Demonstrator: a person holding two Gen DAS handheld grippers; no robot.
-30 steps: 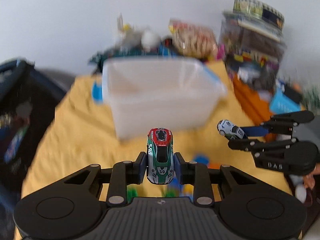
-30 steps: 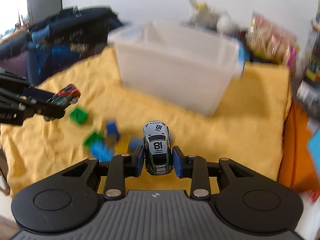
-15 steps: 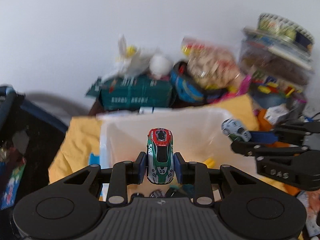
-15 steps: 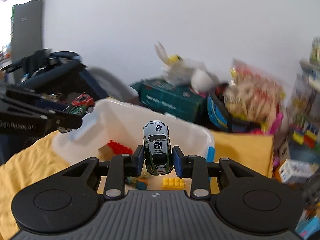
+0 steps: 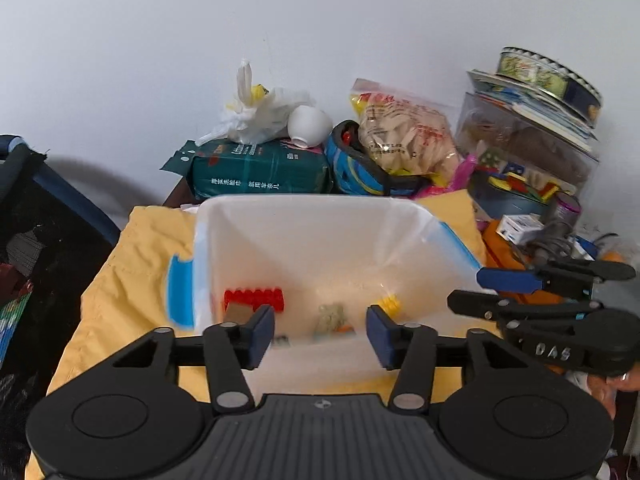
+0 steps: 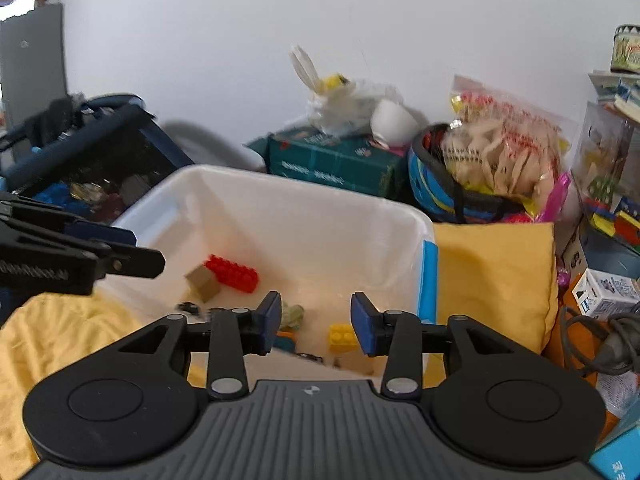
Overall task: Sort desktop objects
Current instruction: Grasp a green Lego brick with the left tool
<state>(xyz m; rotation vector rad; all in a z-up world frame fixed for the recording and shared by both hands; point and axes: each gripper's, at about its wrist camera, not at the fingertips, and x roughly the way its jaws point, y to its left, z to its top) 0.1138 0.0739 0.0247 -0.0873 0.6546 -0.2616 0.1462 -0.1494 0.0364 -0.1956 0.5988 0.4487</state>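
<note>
Left wrist view: left gripper (image 5: 321, 330), jaws spread wide, nothing between them, poised over white plastic bin (image 5: 400, 208) on yellow cloth (image 5: 132, 264). Bin holds red brick (image 5: 254, 299), yellow brick (image 5: 390, 303), small blurred pieces. Right gripper (image 5: 486, 290) at right edge, parted, empty; body lettered "DAS". Behind bin: green pack (image 5: 260, 170) with white print, not legible; snack bag (image 5: 404, 136), red print.

Right wrist view: right gripper (image 6: 315, 322), jaws wide apart, empty, above same bin (image 6: 416, 216). Inside: red brick (image 6: 234, 274), tan cube (image 6: 202, 282), yellow brick (image 6: 342, 336). Left gripper (image 6: 132, 250) at left edge, over bin rim
</note>
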